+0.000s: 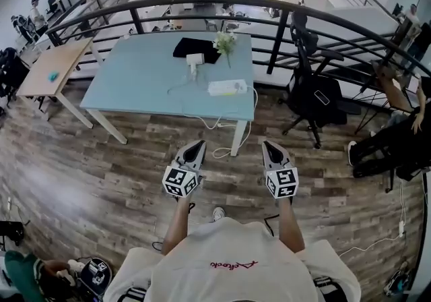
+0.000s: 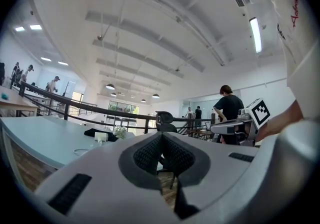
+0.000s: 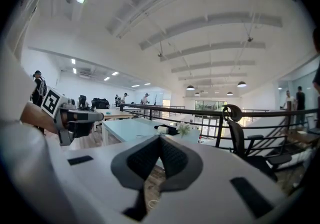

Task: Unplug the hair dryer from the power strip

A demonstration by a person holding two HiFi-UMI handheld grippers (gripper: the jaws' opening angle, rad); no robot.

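Left gripper [image 1: 195,149] and right gripper [image 1: 271,148], both with jaws pressed together on nothing, hang side by side over wood floor. Well ahead stands one blue table [image 1: 135,78] bearing one power strip [image 1: 227,87], one hair dryer [image 1: 194,60] just beyond it, one black cloth [image 1: 183,48] and one flower bunch [image 1: 225,42]. One office chair [image 1: 313,95] stands ahead and right of the right gripper.

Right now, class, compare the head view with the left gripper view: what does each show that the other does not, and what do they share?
Only the head view: the white power strip lying on the table, and a white cable looping on the wooden floor below it.
Only the left gripper view: the ceiling, with its beams and ceiling lights.
Both: the table, the hair dryer, the flowers, the black cloth, the railing, the office chair and the left gripper, its jaws shut.
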